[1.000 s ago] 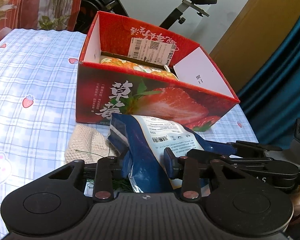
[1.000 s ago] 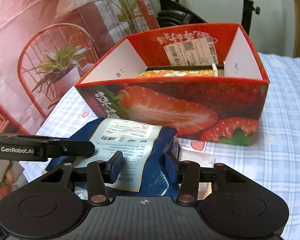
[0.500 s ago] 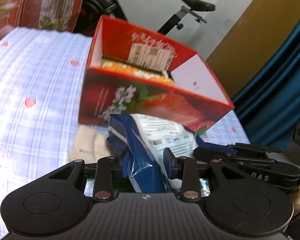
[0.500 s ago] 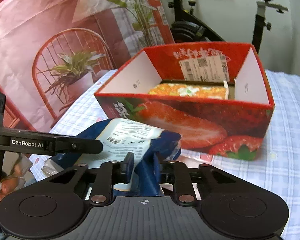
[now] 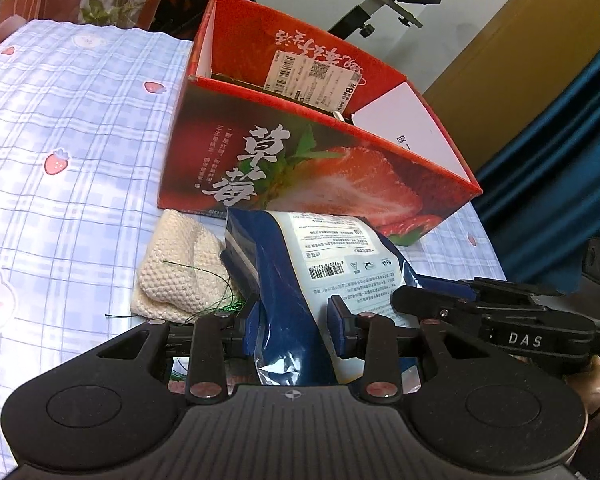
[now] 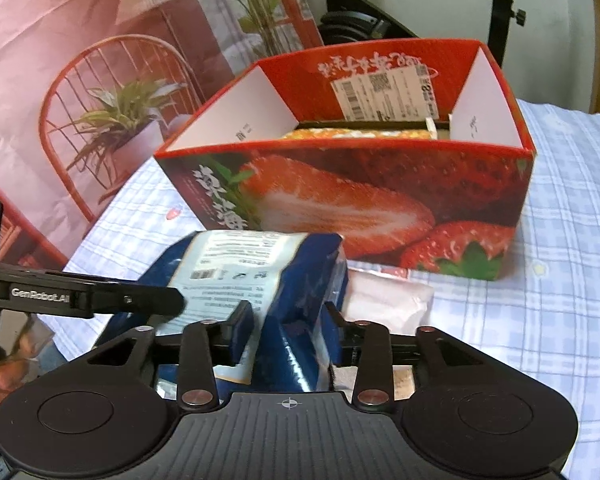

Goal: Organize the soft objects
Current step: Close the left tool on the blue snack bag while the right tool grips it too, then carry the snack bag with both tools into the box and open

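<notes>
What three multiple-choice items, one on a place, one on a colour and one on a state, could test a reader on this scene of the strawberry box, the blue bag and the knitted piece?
1. Where does the cream knitted piece lie?
A. inside the strawberry box
B. on the checked sheet, in front of the box, left of the blue bag in the left wrist view
C. on the exercise bike seat

2. What colour is the inner back wall of the strawberry box?
A. red
B. green
C. black

3. What is the state of the blue snack bag?
A. lying untouched inside the box
B. hanging from the curtain
C. outside the box, between the fingers of both grippers

Answers:
1 B: it rests on the sheet beside the bag.
2 A: the wall behind the white label is red.
3 C: the left gripper pinches it; the right gripper has it between opening fingers.
</notes>
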A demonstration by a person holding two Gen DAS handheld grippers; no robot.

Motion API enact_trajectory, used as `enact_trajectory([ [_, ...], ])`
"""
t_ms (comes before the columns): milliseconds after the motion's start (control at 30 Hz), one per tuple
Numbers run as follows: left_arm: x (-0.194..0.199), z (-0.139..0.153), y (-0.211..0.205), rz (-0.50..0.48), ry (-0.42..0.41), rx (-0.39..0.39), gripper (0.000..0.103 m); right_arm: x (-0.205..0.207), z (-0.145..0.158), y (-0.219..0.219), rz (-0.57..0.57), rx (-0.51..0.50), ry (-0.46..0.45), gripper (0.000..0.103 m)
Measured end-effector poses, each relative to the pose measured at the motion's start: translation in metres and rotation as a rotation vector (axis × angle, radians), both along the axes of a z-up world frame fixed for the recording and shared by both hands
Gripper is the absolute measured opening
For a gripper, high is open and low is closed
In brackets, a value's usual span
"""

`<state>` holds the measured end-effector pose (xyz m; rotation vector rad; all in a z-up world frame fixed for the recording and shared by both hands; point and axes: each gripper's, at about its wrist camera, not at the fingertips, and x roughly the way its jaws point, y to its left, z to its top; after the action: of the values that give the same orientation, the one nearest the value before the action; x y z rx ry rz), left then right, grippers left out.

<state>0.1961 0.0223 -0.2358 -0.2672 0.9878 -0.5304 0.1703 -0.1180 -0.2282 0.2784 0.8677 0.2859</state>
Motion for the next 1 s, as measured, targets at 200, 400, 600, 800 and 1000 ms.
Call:
enact_trajectory([
  [200, -0.004, 0.005, -0.002, -0.016, -0.044, 0.012, 0.028, -0.002, -0.002, -0.001, 0.016, 0.042, -0.002, 0.025],
  [400, -0.010, 0.025, 0.004, -0.025, -0.106, -0.007, 0.024, -0.009, 0.021, 0.000, 0.040, 0.055, -0.077, 0.014],
  [600, -0.017, 0.067, 0.014, -0.040, -0.224, -0.048, 0.024, -0.015, 0.063, 0.001, 0.081, 0.052, -0.190, 0.013],
  [800, 0.004, 0.102, 0.002, -0.044, -0.343, -0.005, 0.024, 0.000, 0.104, 0.003, 0.093, 0.006, -0.298, 0.013],
  [1000, 0.046, 0.120, -0.020, -0.038, -0.441, 0.083, 0.024, 0.045, 0.123, 0.007, 0.104, -0.102, -0.340, 0.012],
])
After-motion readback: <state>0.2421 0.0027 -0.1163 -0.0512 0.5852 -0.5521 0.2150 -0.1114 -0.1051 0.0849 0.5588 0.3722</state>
